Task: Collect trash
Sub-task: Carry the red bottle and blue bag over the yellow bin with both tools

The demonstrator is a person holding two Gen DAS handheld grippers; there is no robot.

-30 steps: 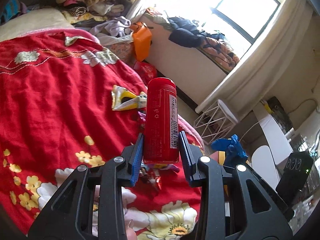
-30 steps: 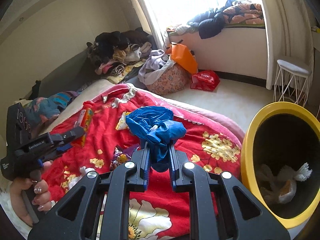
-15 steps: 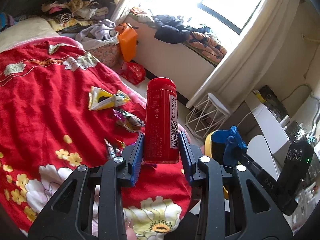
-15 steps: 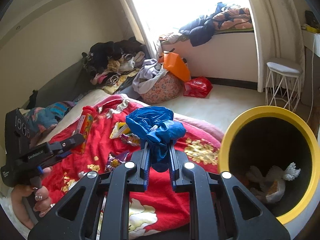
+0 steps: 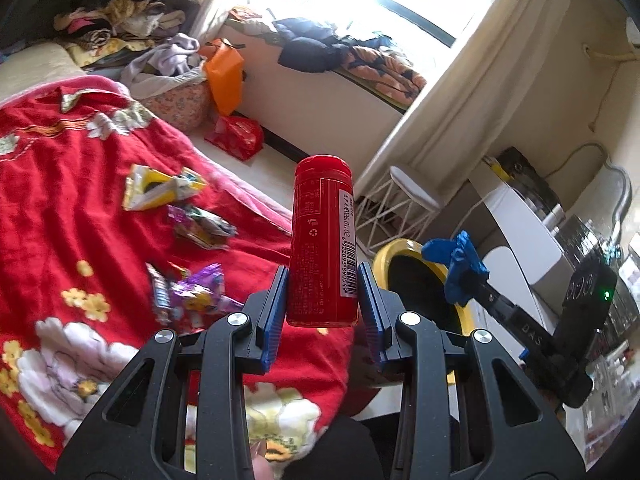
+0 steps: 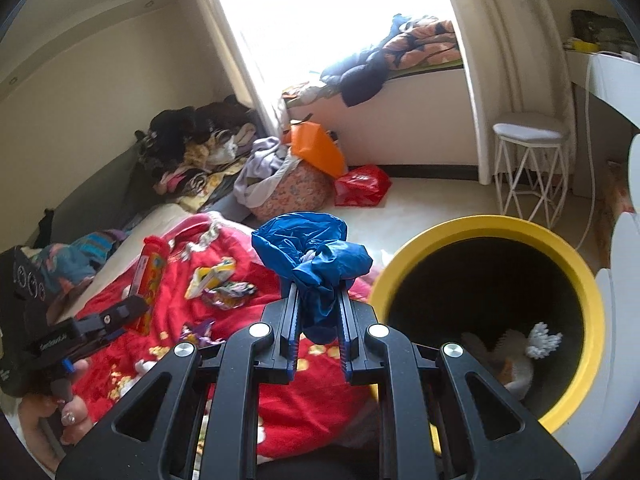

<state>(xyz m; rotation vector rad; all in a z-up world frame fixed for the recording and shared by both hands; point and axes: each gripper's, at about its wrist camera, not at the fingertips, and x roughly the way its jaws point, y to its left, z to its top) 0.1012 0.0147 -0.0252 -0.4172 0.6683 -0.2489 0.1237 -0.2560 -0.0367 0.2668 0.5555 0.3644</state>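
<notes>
My left gripper is shut on an upright red can with a barcode label, held above the bed's edge. My right gripper is shut on a crumpled blue plastic bag, just left of a yellow bin with a black inside that holds white tissue trash. In the left wrist view the bin lies behind the can to the right, and the right gripper holds the blue bag over its rim. Several snack wrappers lie on the red floral blanket.
A white wire stool stands on the floor behind the bin. A laundry basket, an orange bag and a red bag sit near the window ledge. Clothes are piled at the bed's far end. A white desk stands at right.
Both grippers have swung right, away from the bed and toward the yellow bin. The bin looms larger in the right view and has come into the left view. Both grips are unchanged.
</notes>
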